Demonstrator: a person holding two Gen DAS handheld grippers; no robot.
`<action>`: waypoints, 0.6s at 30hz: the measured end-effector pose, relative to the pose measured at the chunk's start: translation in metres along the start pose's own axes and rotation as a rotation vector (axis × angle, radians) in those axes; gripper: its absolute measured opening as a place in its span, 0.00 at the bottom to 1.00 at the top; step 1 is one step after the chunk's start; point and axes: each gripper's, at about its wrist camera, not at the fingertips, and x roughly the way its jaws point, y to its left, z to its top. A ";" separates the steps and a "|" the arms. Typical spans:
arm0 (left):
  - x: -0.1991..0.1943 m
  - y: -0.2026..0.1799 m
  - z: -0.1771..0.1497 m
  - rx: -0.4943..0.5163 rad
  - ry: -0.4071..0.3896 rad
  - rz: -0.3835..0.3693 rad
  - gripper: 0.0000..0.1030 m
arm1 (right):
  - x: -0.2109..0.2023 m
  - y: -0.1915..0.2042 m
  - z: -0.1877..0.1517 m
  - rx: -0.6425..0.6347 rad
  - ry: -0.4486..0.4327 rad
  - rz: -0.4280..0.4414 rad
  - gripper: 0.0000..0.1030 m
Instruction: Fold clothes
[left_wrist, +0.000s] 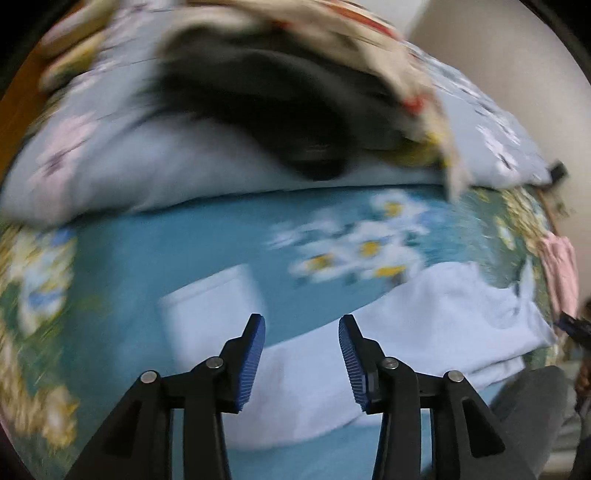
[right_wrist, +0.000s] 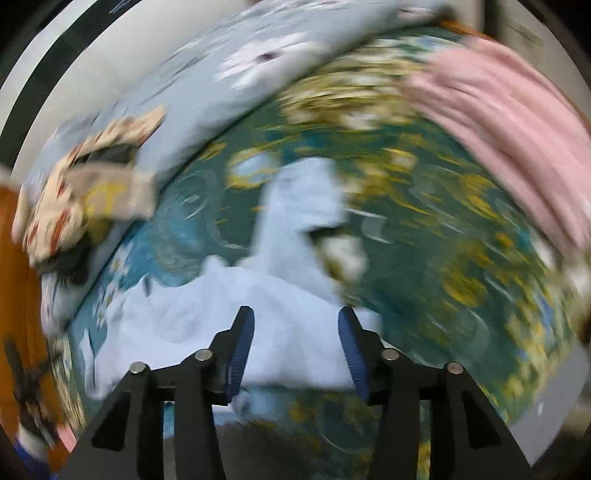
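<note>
A pale blue garment (left_wrist: 417, 325) lies spread on the teal floral bedspread (left_wrist: 184, 251). My left gripper (left_wrist: 302, 325) hovers open above the garment's near edge, nothing between its blue pads. A small folded pale blue piece (left_wrist: 214, 306) lies just left of it. In the right wrist view the same pale blue garment (right_wrist: 280, 295) lies rumpled, one part stretching away across the bed. My right gripper (right_wrist: 296, 317) is open just over it, holding nothing. Both views are motion-blurred.
A pile of dark and cream patterned clothes (left_wrist: 295, 92) sits on a light blue flowered pillow (left_wrist: 110, 162) at the head of the bed. A pink garment (right_wrist: 509, 129) lies at the bed's far side. An orange-brown wooden surface (right_wrist: 18, 295) borders the bed.
</note>
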 end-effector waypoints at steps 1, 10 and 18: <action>0.010 -0.011 0.005 0.040 0.014 -0.001 0.47 | 0.012 0.015 0.007 -0.040 0.026 -0.004 0.54; 0.090 -0.096 0.042 0.357 0.144 -0.037 0.58 | 0.069 0.038 0.021 -0.117 0.135 -0.032 0.54; 0.109 -0.126 0.031 0.466 0.197 -0.039 0.43 | 0.065 0.027 0.006 -0.104 0.141 0.020 0.09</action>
